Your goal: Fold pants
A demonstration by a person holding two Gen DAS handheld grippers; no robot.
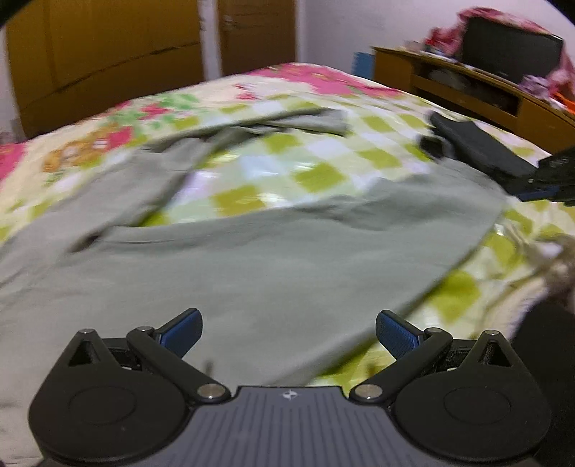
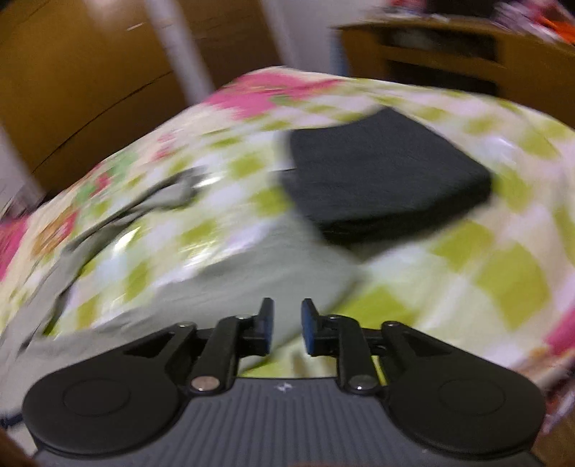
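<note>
Grey-green pants (image 1: pixel 251 258) spread on bed

The left gripper (image 1: pixel 289 332) and right gripper (image 2: pixel 286 325) look alike: black linkage arms on round black housings, silver pivot screws, blue ribbed finger pads, a grey ridged base bearing what seems a small white emblem

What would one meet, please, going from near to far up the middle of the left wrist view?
Left gripper, open → grey-green pants → checked bedspread → far pant leg → pink floral part of the bedspread → wooden door.
</note>
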